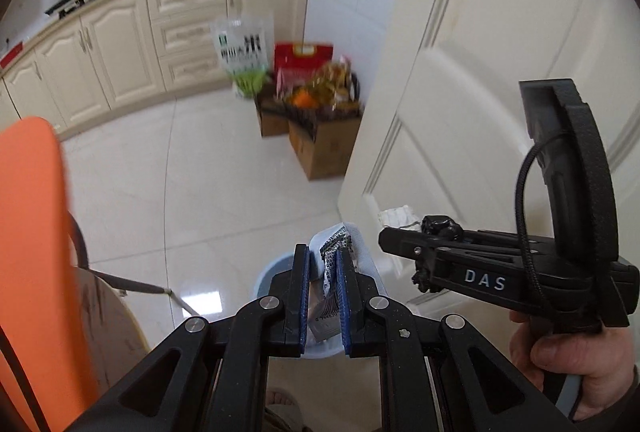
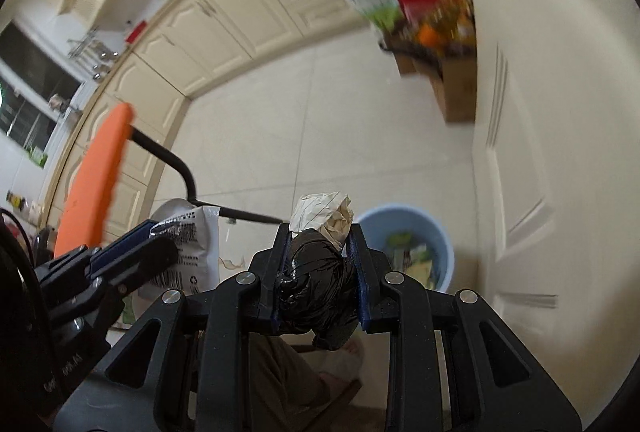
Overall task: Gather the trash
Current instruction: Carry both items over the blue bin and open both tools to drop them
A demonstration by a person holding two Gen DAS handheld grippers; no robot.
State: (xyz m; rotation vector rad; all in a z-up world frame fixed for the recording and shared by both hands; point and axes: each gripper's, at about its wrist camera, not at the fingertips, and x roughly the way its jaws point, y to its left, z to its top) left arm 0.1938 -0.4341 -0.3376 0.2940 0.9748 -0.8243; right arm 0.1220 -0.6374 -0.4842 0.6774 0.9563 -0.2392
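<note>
Pale blue plastic forms the waste bin [image 2: 404,248], which stands on the cream tiled floor [image 1: 208,168] beside a panelled white door [image 1: 460,80] and already holds green and pale scraps. The left gripper [image 1: 323,272] has its jaws nearly closed on a flat printed white wrapper [image 1: 334,256], held above the near rim of the bin. The right gripper [image 2: 320,264], gripped by the person's hand [image 1: 560,356], has its jaws narrowly parted and pressed on a wad of crumpled black plastic film [image 2: 316,284] together with a ball of crumpled white paper [image 2: 324,212] that projects beyond the fingertips, just left of the bin in the right wrist view. An orange chair back [image 1: 32,232] stands at left; cardboard boxes [image 1: 320,144] of groceries sit near the cabinets [image 1: 120,40].
</note>
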